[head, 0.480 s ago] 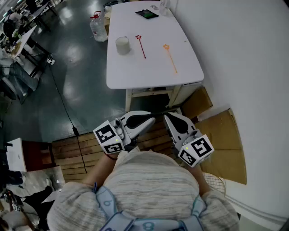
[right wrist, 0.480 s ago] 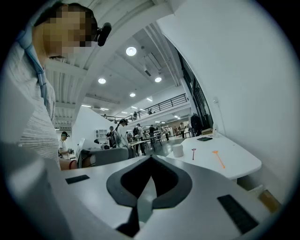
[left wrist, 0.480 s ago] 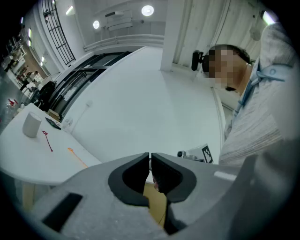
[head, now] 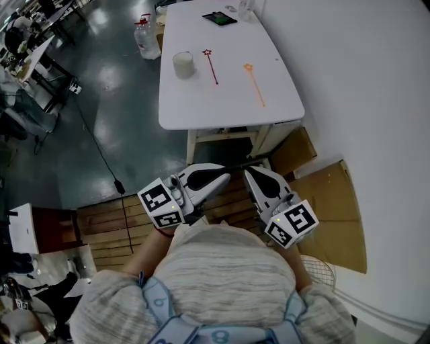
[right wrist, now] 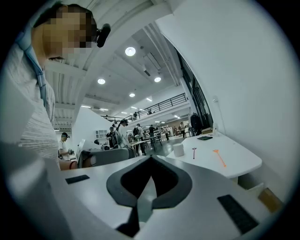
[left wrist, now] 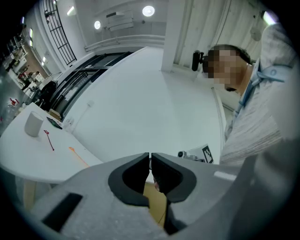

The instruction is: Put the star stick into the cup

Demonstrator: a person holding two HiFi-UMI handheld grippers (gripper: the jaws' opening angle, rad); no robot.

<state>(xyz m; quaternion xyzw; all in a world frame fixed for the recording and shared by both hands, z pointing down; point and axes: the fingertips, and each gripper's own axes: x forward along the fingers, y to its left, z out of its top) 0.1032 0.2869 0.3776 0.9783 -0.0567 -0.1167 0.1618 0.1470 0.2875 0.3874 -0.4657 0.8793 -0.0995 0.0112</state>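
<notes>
While the left hand-held gripper [head: 220, 179] and the right hand-held gripper [head: 249, 176] hang low against the person's striped shirt [head: 228, 269], both sit well apart from the white tabletop [head: 228, 111], which lies ahead of them across a stretch of floor. Each one is clenched with nothing in it. In the left gripper view the two jaws meet at their tips, and in the right gripper view the jaws likewise close to a point on empty air. Both point roughly toward the tabletop. On it, a red star stick [head: 210, 66] lies flat just beside a pale cup [head: 183, 65] without touching it, its star end toward the far edge. An orange star stick [head: 254, 85] lies flat farther right, nearer the white wall, with its star end also away from the person. The cup stands upright near the tabletop's left edge. A dark tablet [head: 219, 19] rests at the far end. Cardboard [head: 332, 201] lies on the floor beside the right hand-held gripper, against the wall.
</notes>
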